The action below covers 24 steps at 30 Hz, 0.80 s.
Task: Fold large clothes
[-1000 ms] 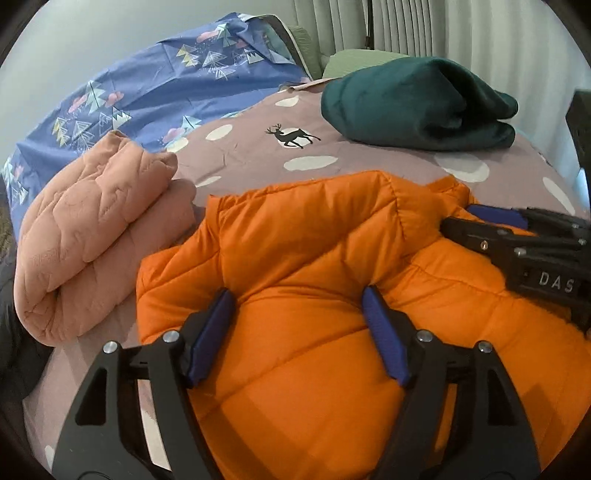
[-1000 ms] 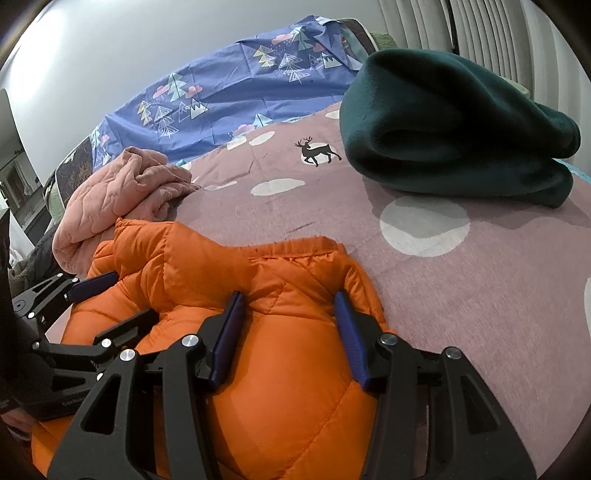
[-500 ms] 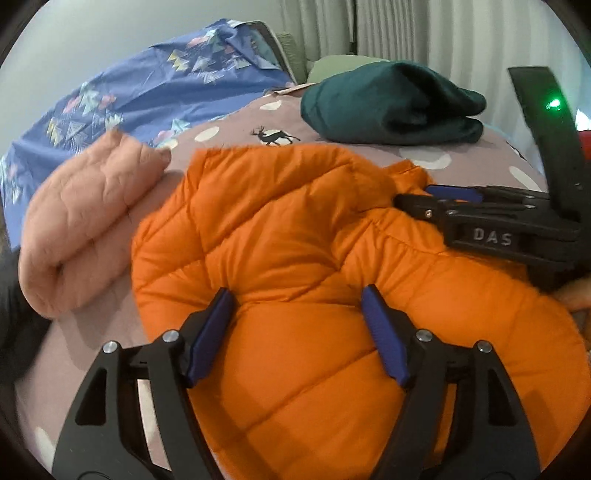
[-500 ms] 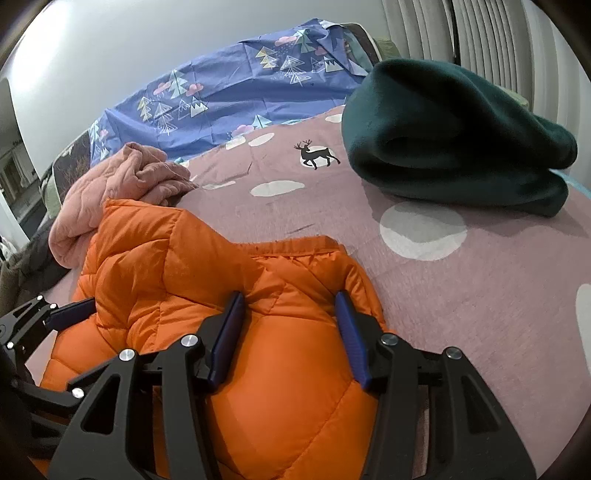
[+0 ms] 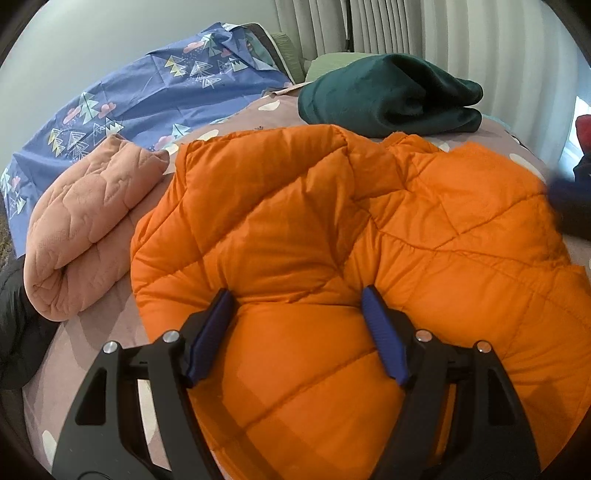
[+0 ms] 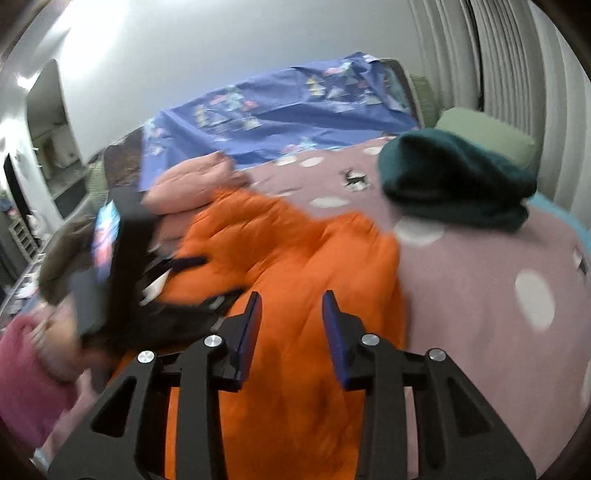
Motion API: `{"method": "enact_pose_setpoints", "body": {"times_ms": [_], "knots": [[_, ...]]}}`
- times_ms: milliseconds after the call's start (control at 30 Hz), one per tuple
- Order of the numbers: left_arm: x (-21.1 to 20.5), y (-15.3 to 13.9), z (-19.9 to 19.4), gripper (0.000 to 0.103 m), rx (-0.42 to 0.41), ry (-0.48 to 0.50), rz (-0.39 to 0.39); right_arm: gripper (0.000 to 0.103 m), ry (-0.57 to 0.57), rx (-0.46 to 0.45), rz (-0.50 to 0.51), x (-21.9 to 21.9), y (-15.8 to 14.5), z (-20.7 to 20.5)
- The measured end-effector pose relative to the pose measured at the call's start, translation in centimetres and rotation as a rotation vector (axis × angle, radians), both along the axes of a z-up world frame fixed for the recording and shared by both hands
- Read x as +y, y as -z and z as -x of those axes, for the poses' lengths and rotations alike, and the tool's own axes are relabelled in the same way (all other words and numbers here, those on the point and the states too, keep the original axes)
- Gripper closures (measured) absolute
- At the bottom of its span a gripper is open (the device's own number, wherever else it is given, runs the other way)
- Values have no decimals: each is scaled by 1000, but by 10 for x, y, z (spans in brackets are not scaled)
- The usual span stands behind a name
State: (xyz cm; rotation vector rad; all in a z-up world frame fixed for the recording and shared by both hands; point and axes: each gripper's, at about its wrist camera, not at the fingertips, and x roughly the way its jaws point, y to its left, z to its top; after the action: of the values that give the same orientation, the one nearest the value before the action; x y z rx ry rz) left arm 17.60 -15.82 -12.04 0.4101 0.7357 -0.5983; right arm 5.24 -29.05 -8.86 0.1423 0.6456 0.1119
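bed (image 5: 110, 314): mauve cover with white spots
orange jacket (image 5: 295, 229): puffy, spread on bed, between pink quilt (image 5: 85, 229) and green garment (image 5: 391, 96)
left gripper (image 5: 297, 325): jaws held wide, a bulge of jacket clamped between the pads
right gripper (image 6: 291, 328): raised clear above jacket, jaws narrow and just been closing, nothing held; view blurred

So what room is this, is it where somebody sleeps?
Most likely a bedroom. Clothes lie on a bed with a spotted pinkish cover, a green pillow sits at its far end, and long pale curtains hang beside it.
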Motion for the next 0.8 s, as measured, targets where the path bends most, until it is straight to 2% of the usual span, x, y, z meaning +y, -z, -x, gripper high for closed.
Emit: {"method": "enact_pose_setpoints", "body": {"times_ms": [67, 133, 233, 367, 500, 667, 733, 800], "knots": [[1, 1, 0, 30, -1, 3, 6, 70, 25, 69, 35, 5, 31, 5], [0, 1, 1, 30, -4, 10, 13, 69, 51, 38, 34, 5, 57, 8], [1, 2, 1, 30, -8, 7, 10, 69, 77, 63, 13, 5, 53, 2], [2, 2, 2, 30, -12, 7, 17, 67, 75, 71, 54, 11, 48, 7], [6, 2, 3, 30, -10, 8, 32, 61, 75, 84, -26, -3, 43, 21], [6, 1, 4, 30, -10, 9, 30, 60, 84, 104, -81, -12, 43, 35], [8, 1, 4, 30, -7, 9, 34, 60, 94, 92, -73, -8, 33, 38], [9, 1, 4, 30, -2, 8, 40, 60, 73, 40, -85, -2, 21, 44]]}}
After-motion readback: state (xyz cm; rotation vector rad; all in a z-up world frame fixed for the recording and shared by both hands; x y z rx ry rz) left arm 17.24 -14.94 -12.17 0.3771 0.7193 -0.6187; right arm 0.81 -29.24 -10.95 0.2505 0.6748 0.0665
